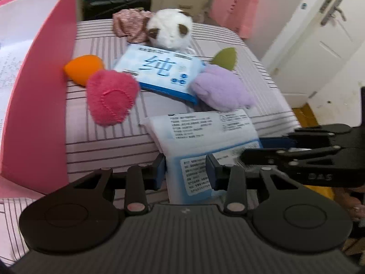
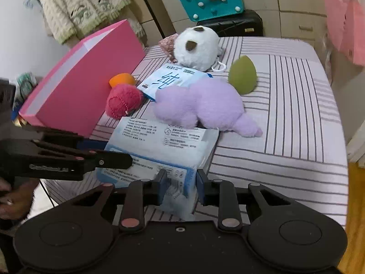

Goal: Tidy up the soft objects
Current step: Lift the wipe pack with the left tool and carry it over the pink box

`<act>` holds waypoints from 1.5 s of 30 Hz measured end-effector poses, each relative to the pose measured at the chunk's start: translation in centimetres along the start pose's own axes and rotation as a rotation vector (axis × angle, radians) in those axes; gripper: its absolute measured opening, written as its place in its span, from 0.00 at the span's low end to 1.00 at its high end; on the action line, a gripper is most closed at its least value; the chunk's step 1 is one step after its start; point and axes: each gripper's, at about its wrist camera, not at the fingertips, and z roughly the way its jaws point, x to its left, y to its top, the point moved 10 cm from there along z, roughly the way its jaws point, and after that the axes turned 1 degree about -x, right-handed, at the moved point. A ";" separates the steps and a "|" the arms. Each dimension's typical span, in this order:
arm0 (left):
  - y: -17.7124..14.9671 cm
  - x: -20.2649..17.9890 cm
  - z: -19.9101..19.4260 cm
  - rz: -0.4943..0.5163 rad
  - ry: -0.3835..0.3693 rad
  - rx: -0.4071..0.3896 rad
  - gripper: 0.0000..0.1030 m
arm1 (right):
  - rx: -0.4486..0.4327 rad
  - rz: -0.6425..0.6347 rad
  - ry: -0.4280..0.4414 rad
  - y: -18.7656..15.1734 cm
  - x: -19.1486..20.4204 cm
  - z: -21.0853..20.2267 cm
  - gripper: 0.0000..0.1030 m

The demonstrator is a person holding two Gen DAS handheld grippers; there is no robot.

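- The tissue pack (image 2: 159, 146), lying at the near edge of the striped bed (image 2: 296, 105), is pinched at its near end by both grippers.
- Left gripper (image 1: 186, 171): jaws closed on the pack's corner. Right gripper (image 2: 180, 182): jaws clamped on the pack's crumpled edge.
- Progress is judged early: nothing is seen inside the pink box (image 2: 86, 86), whose interior is only partly visible.
- Left on the bed: purple plush (image 2: 200, 107), red heart cushion (image 2: 123, 101), second tissue pack (image 2: 168, 80), orange sponge (image 2: 122, 80), green sponge (image 2: 241, 75), white plush (image 2: 196, 48), pink scrunchie (image 1: 130, 24).
- The purple plush touches the held pack's far edge and could be dragged along.
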 end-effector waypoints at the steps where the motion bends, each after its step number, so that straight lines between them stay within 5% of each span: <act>1: 0.0 -0.1 -0.3 0.011 -0.006 -0.003 0.35 | 0.003 -0.012 -0.011 0.1 0.3 -0.1 0.32; 21: 2.7 0.2 -9.3 0.143 -0.096 -0.148 0.35 | -0.076 -0.196 -0.001 4.1 6.6 -4.9 0.46; 30: 4.7 2.3 -14.3 0.160 0.036 -0.275 0.35 | -0.206 -0.393 0.038 8.2 11.9 -7.3 0.54; 37: 6.3 7.7 -17.4 0.017 0.074 -0.309 0.35 | -0.338 -0.557 0.131 12.7 17.4 -7.3 0.61; 41: 7.5 10.9 -18.8 -0.028 0.137 -0.343 0.35 | -0.322 -0.605 0.182 14.9 19.3 -5.2 0.58; 45: 9.3 14.4 -19.5 -0.043 0.223 -0.358 0.35 | -0.269 -0.649 0.198 17.2 20.4 -2.2 0.33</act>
